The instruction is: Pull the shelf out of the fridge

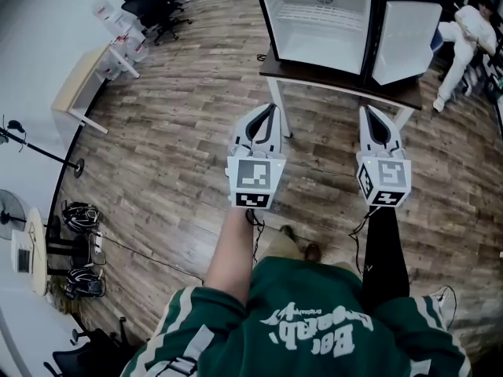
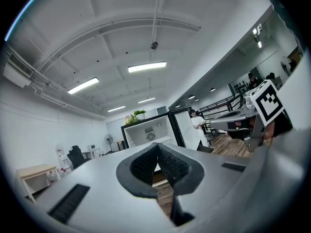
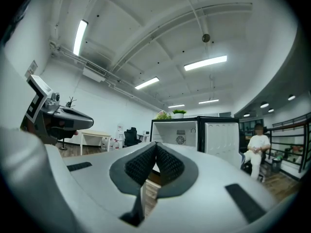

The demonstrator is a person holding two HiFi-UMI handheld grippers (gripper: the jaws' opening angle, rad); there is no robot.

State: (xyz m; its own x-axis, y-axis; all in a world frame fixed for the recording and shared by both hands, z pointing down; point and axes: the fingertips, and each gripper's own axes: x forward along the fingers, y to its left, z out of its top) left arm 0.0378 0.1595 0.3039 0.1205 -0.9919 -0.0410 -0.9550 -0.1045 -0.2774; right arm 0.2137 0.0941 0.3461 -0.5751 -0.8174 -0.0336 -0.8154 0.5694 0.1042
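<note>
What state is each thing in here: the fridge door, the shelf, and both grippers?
Fridge door: open, swung to the right.
Shelf: inside the fridge, not pulled out; only faintly visible from here.
Left gripper: fingers shut, nothing between them, held short of the fridge.
Right gripper: fingers shut, nothing between them, also short of the fridge.

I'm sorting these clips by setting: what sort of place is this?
Probably an open office or lab, not a home kitchen: a desk and office chairs at the side, long strip lights overhead, and the open fridge standing on a table.
</note>
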